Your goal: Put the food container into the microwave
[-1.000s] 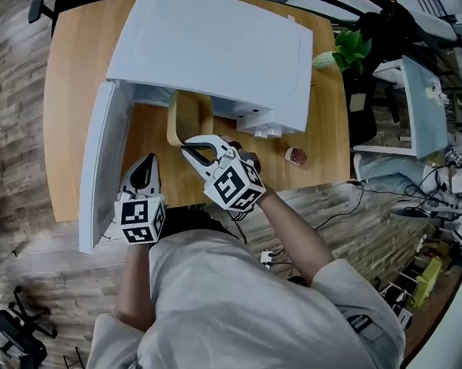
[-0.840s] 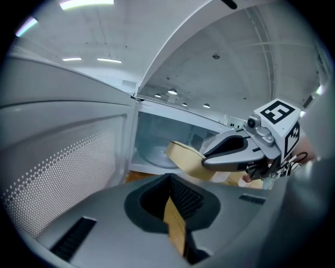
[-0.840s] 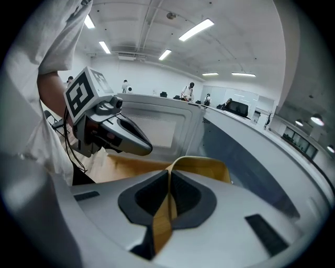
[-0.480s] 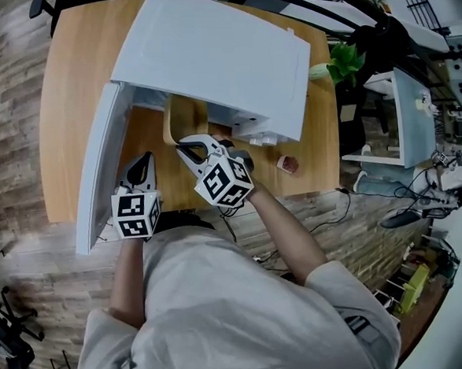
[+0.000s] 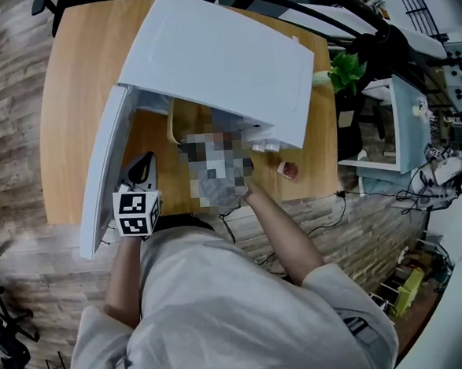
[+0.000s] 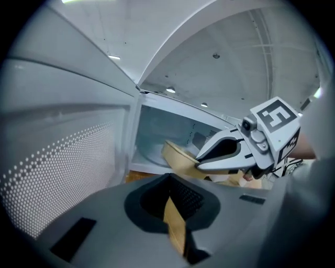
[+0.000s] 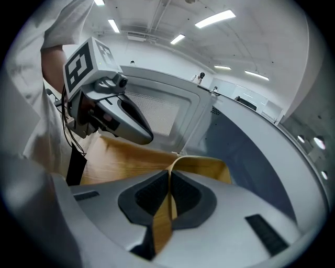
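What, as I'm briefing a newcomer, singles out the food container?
A white microwave sits open on the wooden table. At its doorway the right tool grips the food container by its rim. It is the only thin-walled, open tray there, paler than the table.

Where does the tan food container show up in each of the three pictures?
Head view: the food container sits centre, at the microwave opening.
Left gripper view: right of centre, held by the right gripper.
Right gripper view: bottom centre, rim pinched in the jaws.
Shared landmark: the microwave's open door.
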Available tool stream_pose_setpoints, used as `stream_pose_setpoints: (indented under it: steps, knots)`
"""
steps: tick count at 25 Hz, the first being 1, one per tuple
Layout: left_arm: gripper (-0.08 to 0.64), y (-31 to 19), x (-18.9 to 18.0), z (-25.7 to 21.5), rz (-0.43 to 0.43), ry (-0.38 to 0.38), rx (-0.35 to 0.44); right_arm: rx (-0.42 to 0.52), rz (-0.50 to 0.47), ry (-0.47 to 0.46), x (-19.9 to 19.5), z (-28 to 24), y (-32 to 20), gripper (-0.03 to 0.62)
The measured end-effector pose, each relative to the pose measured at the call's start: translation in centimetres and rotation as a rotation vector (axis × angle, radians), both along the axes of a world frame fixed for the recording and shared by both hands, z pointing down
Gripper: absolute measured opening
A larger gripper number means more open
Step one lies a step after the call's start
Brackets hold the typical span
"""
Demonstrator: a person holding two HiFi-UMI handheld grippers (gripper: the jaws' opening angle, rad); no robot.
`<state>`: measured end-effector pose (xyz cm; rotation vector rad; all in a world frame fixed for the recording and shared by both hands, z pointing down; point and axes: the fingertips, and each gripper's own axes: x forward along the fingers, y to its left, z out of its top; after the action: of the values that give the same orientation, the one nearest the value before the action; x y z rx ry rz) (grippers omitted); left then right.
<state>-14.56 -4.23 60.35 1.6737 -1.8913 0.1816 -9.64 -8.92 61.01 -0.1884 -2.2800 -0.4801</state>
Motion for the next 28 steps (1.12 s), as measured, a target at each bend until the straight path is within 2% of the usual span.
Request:
stream_pose_setpoints:
  steps: [10,28]
  knots:
    - [0.012,-0.9,0.0,0.5,0.048,-0.016,-0.006,0.093,-0.020,0.038,-0.4,1.2,-0.7,0.025]
    - [0.012,-0.8,-0.5,1.3,0.061,-0.036,-0.021,0.239,-0.021,0.046,-1.8,1.8,-2.3,0.028]
